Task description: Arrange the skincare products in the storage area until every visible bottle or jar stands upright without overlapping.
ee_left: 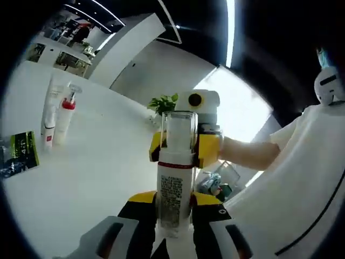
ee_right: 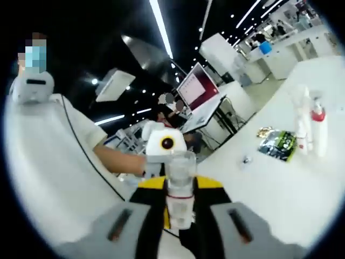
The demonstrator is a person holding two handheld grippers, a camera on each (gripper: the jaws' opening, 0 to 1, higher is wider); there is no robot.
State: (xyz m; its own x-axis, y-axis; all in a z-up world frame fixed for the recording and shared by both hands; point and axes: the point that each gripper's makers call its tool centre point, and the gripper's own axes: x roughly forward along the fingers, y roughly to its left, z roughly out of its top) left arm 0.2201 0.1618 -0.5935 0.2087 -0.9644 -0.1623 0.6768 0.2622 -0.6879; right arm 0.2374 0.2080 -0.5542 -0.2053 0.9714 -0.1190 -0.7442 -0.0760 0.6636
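In the left gripper view, the left hand-held gripper [ee_left: 173,216] at 6 o'clock is clamped on the lower body of a pump bottle [ee_left: 175,178] with a clear cap, held above the white tabletop [ee_left: 102,162]. The right hand-held gripper [ee_left: 186,148] grips the same bottle near its top. At 9 o'clock a white tube [ee_left: 50,110] and a red-capped bottle [ee_left: 64,118] stand upright beside a green sachet [ee_left: 19,154].

In the right gripper view, the right hand-held gripper [ee_right: 180,208] pinches the pump bottle [ee_right: 180,186] at centre. At 2 o'clock stand the white tube [ee_right: 301,116] and red-capped bottle [ee_right: 319,127], the green sachet [ee_right: 278,144] just beside them.
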